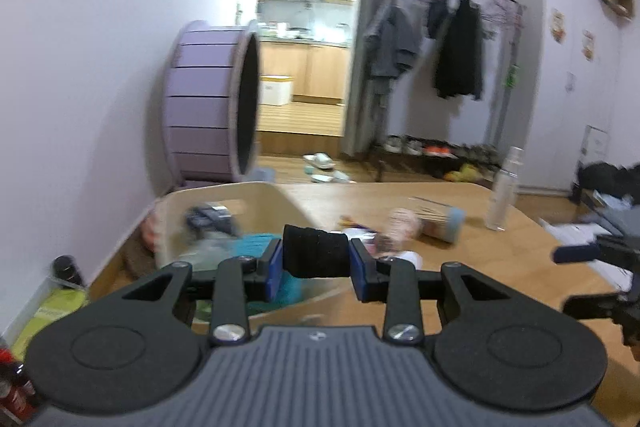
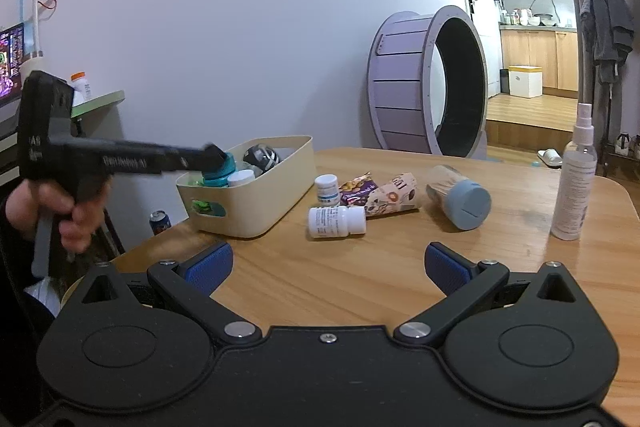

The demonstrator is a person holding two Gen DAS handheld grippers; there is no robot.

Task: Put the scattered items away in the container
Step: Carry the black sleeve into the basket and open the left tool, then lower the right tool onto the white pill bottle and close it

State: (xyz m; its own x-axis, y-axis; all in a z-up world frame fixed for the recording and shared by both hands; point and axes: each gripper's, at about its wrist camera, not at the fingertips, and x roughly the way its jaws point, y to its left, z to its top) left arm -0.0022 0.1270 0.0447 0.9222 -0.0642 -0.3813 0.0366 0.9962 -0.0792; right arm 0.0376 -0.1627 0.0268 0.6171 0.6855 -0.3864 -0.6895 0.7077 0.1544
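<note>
My left gripper point(image 1: 316, 253) is shut on a black rolled cloth point(image 1: 314, 251), pinched between its blue pads above the near end of the cream container point(image 1: 256, 195). From the right wrist view, a hand holds that gripper point(image 2: 212, 153) over the container point(image 2: 256, 215), which holds a teal-lidded bottle point(image 2: 218, 173), a white-capped bottle point(image 2: 240, 178) and a black-and-white ball point(image 2: 262, 157). My right gripper point(image 2: 326, 263) stands open low over the wooden table point(image 2: 360, 267), with nothing between its fingers. Loose on the table lie two white pill bottles point(image 2: 336, 221) point(image 2: 327, 189), a snack packet point(image 2: 380, 195) and a blue-lidded jar point(image 2: 460, 201).
A clear spray bottle point(image 2: 574, 175) stands upright near the table's right edge. A purple wheel point(image 2: 424, 83) stands on the floor behind the table. A drink can point(image 2: 160, 221) sits below the table's left edge. A clothes rack point(image 1: 452, 39) stands by the doorway.
</note>
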